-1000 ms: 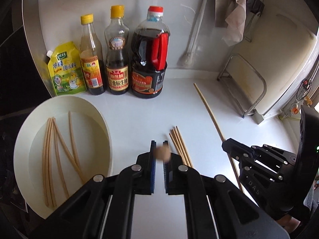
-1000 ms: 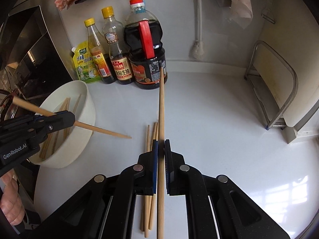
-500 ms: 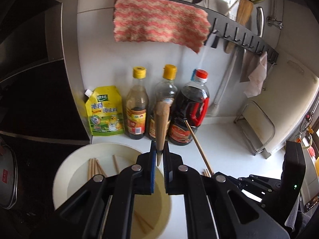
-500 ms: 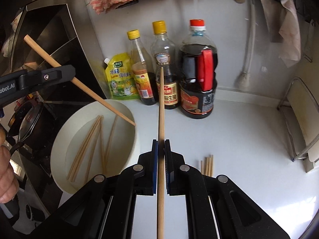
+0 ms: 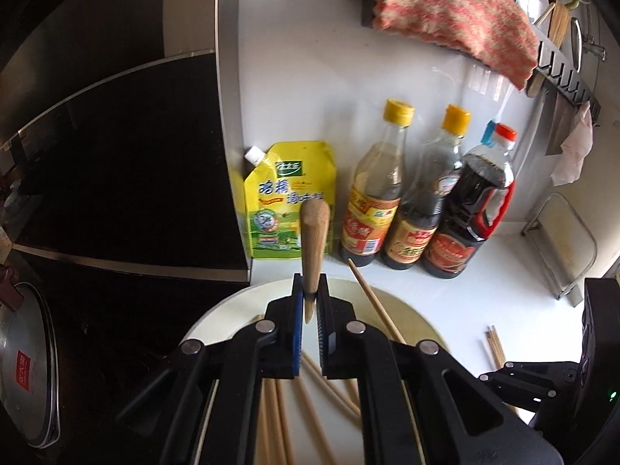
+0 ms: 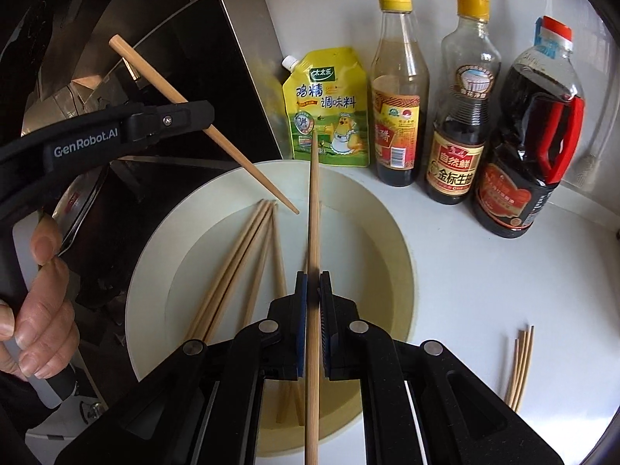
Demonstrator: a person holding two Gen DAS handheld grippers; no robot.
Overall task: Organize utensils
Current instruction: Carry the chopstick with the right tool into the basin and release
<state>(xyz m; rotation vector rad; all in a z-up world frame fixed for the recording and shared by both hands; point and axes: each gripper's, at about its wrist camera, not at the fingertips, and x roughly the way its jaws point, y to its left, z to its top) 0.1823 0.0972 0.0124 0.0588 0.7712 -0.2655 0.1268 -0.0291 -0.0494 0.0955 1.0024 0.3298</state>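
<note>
My left gripper (image 5: 310, 302) is shut on a wooden chopstick (image 5: 314, 232) that points at the camera, seen almost end-on. It hangs over the white bowl (image 5: 217, 314), which holds several chopsticks (image 5: 310, 407). My right gripper (image 6: 313, 283) is shut on a second chopstick (image 6: 313, 213) running straight ahead above the same bowl (image 6: 399, 240), over the chopsticks (image 6: 240, 255) lying inside. In the right wrist view the left gripper (image 6: 207, 114) comes in from the left, its chopstick (image 6: 232, 151) slanting down towards the bowl. A few loose chopsticks (image 6: 521, 364) lie on the counter to the right.
A yellow seasoning pouch (image 6: 329, 108) and three sauce bottles (image 6: 461, 116) stand against the wall behind the bowl. The dark stove surround (image 5: 116, 174) and a pot lid (image 5: 27, 368) are to the left. A person's hand (image 6: 38, 310) grips the left tool. A wire rack (image 5: 562, 252) stands far right.
Both grippers have carried their chopsticks leftwards from the open counter to above the bowl. The loose chopsticks now lie off to the right.
</note>
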